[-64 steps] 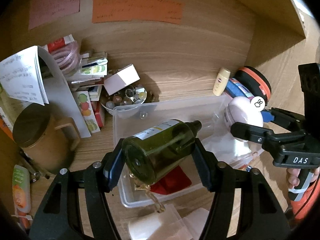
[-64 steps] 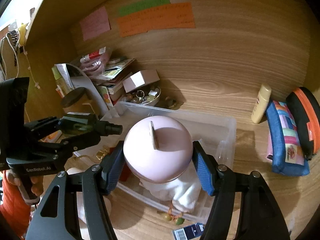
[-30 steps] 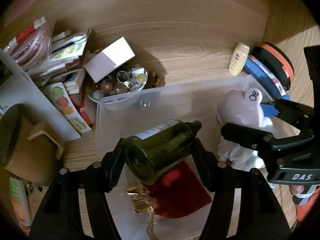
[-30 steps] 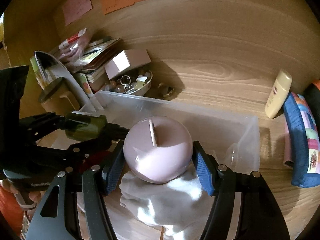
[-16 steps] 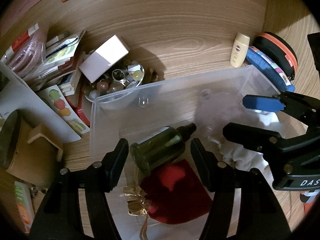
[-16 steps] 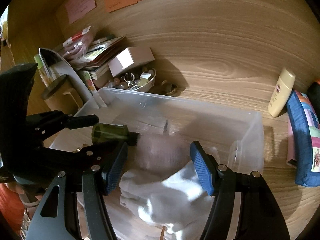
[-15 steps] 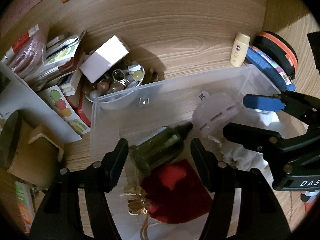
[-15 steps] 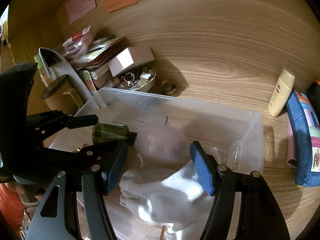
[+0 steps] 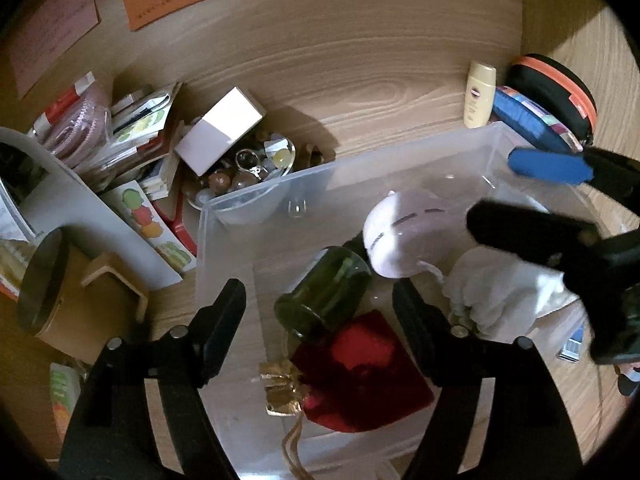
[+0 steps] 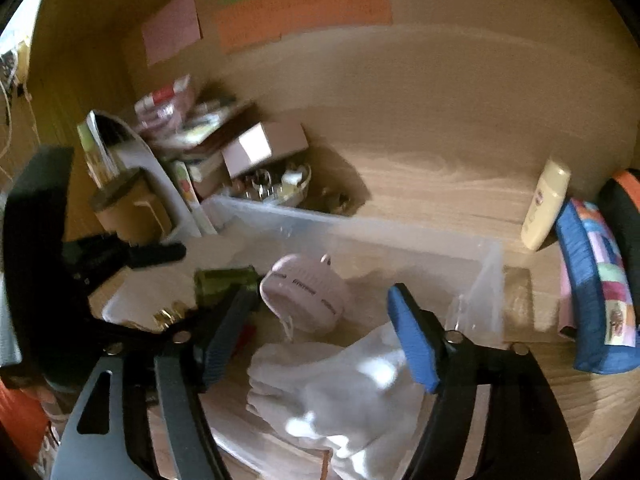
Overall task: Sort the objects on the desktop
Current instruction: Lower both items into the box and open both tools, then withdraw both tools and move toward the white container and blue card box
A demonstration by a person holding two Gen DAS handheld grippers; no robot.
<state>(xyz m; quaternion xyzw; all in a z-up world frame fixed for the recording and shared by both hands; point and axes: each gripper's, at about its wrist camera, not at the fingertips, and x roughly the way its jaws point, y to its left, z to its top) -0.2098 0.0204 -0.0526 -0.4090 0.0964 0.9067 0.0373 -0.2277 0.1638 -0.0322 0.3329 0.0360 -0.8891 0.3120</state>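
A clear plastic bin [image 9: 400, 160] sits on the wooden desk. Inside it lie a dark green glass bottle [image 9: 324, 292], a pink round gadget [image 9: 404, 236], a red pouch with a gold tie [image 9: 360, 372] and white cloth [image 9: 500, 292]. My left gripper [image 9: 320, 300] is open and empty, just above the bottle. My right gripper [image 10: 320, 312] is open and empty above the pink gadget [image 10: 308, 292] and the white cloth [image 10: 344, 384]. The bottle [image 10: 224, 280] lies left of the gadget. The right gripper also shows in the left wrist view [image 9: 532, 196].
Left of the bin stand a tan lidded mug [image 9: 60, 292], a stack of booklets [image 9: 140, 140], a white box [image 9: 220, 132] and a bowl of trinkets [image 9: 248, 172]. A cream lotion bottle [image 10: 546, 204], a blue pouch [image 10: 600, 292] and an orange-rimmed black case [image 9: 556, 92] lie to the right.
Both grippers opened. The green bottle and the pink gadget dropped into the bin and now rest there. Both grippers have lifted back a little.
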